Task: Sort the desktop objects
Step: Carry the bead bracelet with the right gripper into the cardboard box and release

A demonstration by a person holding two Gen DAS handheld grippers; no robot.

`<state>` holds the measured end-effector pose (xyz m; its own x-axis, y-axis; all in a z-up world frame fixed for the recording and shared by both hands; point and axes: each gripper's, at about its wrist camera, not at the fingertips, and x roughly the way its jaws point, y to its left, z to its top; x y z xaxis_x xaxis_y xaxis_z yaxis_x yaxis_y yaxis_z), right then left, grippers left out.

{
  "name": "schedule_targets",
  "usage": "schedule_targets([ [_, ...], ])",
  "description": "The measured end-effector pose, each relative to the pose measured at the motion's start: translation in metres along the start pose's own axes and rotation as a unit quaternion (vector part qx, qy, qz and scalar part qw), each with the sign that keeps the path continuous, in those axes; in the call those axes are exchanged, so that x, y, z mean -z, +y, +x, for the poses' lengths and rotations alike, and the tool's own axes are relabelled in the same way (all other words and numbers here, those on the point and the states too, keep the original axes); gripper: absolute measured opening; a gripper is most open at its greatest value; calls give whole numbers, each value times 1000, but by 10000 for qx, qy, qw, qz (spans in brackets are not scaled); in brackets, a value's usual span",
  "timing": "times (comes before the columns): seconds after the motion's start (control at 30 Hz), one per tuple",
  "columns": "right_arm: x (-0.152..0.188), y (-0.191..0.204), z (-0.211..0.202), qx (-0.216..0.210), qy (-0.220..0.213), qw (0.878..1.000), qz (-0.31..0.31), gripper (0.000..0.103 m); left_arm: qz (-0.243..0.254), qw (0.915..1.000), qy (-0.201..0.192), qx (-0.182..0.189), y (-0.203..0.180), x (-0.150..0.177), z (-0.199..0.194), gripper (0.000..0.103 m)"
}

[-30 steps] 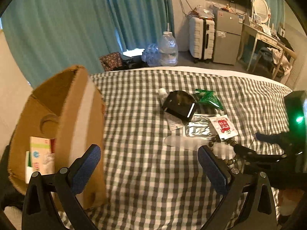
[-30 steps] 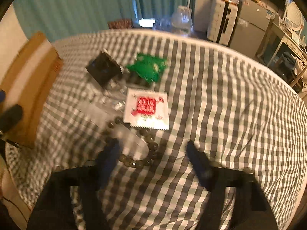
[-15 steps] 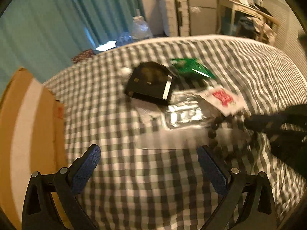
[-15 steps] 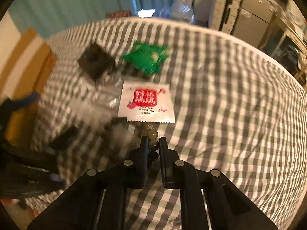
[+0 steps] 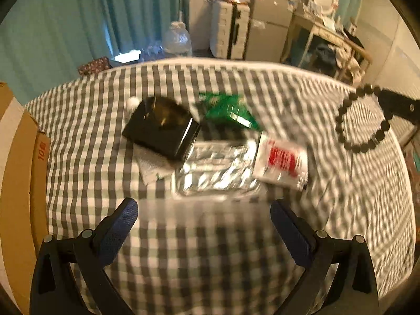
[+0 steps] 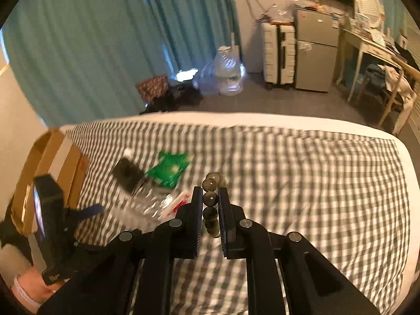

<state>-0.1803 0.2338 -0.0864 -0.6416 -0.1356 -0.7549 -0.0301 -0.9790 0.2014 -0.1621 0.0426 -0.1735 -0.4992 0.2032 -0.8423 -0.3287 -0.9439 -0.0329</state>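
My right gripper point(image 6: 210, 197) is shut on a dark bead bracelet point(image 6: 210, 199) and holds it up above the checked cloth; the bracelet also hangs at the right of the left wrist view point(image 5: 363, 119). My left gripper point(image 5: 203, 215) is open and empty, low over the cloth just in front of a silver foil packet point(image 5: 215, 169). Around it lie a black box point(image 5: 161, 128), a green packet point(image 5: 228, 110), a white packet with red print point(image 5: 282, 158) and a white paper point(image 5: 152, 164).
An open cardboard box point(image 5: 18, 157) stands at the cloth's left edge, also in the right wrist view point(image 6: 50, 162). A small white bottle point(image 5: 132, 103) sits behind the black box. Beyond the far edge are a water jug point(image 6: 227, 74), a suitcase point(image 6: 278, 55) and curtains.
My right gripper shut on the bead bracelet and lifted it off the cloth. My left gripper moved right, from the cardboard box to the packets, staying open.
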Motion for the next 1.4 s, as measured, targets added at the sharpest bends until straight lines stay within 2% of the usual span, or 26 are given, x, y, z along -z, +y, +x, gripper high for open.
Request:
schedule_targets([
  [0.17,-7,-30,7,31,119,9987,487,11,208,9988,-432,96,-40,-14,1,103],
  [0.27,-8,-34,6,-49,111,9986,511,11,519,9972,-397,361,-67,-18,14,103],
  [0.33,-7,-38,5,-74,126,9984,538,11,810,9954,-435,282,-85,-20,19,103],
  [0.43,-5,-45,7,-97,181,9974,692,11,1169,9929,-201,93,-97,-27,40,101],
  [0.47,-5,-47,9,-102,212,9971,722,11,1194,9927,-59,138,-97,-29,49,81],
  [0.5,-4,-47,11,-111,238,9971,717,11,1202,9922,184,262,-97,-30,58,50],
  [0.53,-4,-46,13,-115,250,9971,709,11,1210,9907,472,397,-97,-32,66,48],
  [0.6,-3,-46,17,-139,307,9970,690,11,1109,9911,530,518,-95,-35,66,46],
  [0.73,0,-46,19,-188,349,9970,664,11,987,9914,537,671,-89,-40,61,26],
  [0.77,0,-47,20,-220,352,9969,670,11,985,9913,522,695,-87,-41,59,15],
  [0.83,1,-48,21,-245,368,9967,687,11,1047,9917,397,626,-89,-42,50,11],
  [0.87,2,-48,22,-240,384,9965,697,11,1065,9918,343,610,-90,-48,45,3],
  [1.13,9,-38,10,-423,375,9969,544,11,536,9949,113,852,-51,-59,8,3],
  [1.23,11,-29,1,-562,361,9966,476,11,482,9961,-48,743,-41,-55,-15,3],
  [1.27,11,-25,-1,-593,358,9967,433,11,470,9968,-187,613,-36,-54,-28,3],
  [1.4,6,0,-16,-875,266,9958,107,11,381,9977,-341,447,-14,-54,-74,3],
])
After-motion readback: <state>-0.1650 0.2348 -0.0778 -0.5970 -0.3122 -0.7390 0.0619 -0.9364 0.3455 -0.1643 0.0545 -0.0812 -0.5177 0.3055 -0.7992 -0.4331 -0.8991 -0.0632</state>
